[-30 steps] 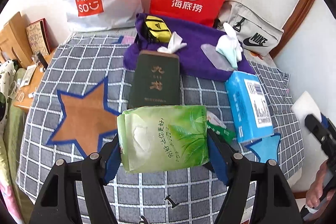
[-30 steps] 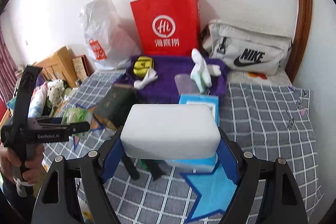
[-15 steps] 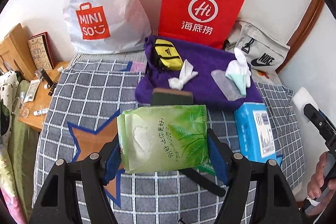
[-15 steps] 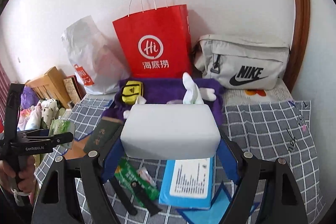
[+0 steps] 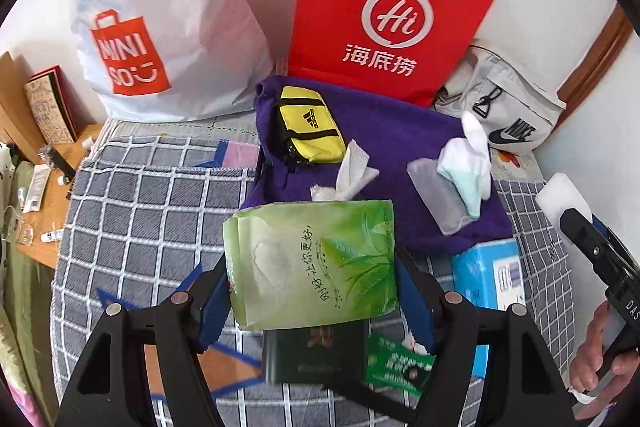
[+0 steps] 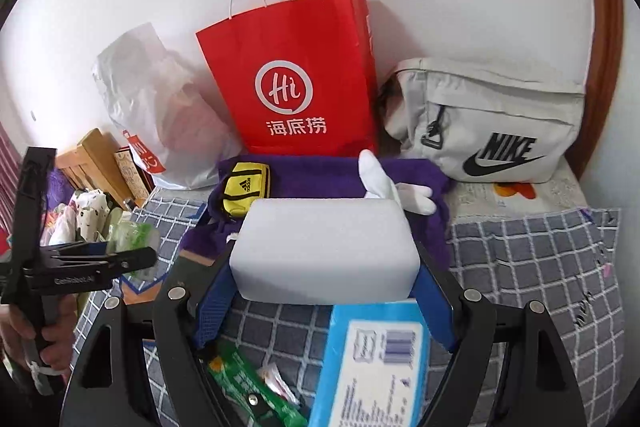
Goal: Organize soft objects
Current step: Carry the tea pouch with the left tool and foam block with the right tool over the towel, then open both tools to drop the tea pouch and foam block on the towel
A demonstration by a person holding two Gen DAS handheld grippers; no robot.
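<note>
A: What do the jaws hold?
B: Left gripper [image 5: 312,291] squeezes the green pack [image 5: 310,263]; right gripper [image 6: 324,283] squeezes the sponge [image 6: 324,251], both above the bed [image 6: 536,267].
A: Squeeze gently, set them down slowly.

The left gripper [image 5: 312,287] is a matte black frame with triangular cut-outs, silver round screw heads at its joints and blue pads lining its fingers [image 5: 214,301]. The right gripper [image 6: 324,285] has the same black frame, silver screws and blue-padded fingers [image 6: 434,307]. White lettering marks the black body at the left edge of the right wrist view. Bare skin shows on the left hand [image 6: 38,341] and the right hand [image 5: 600,359].
</note>
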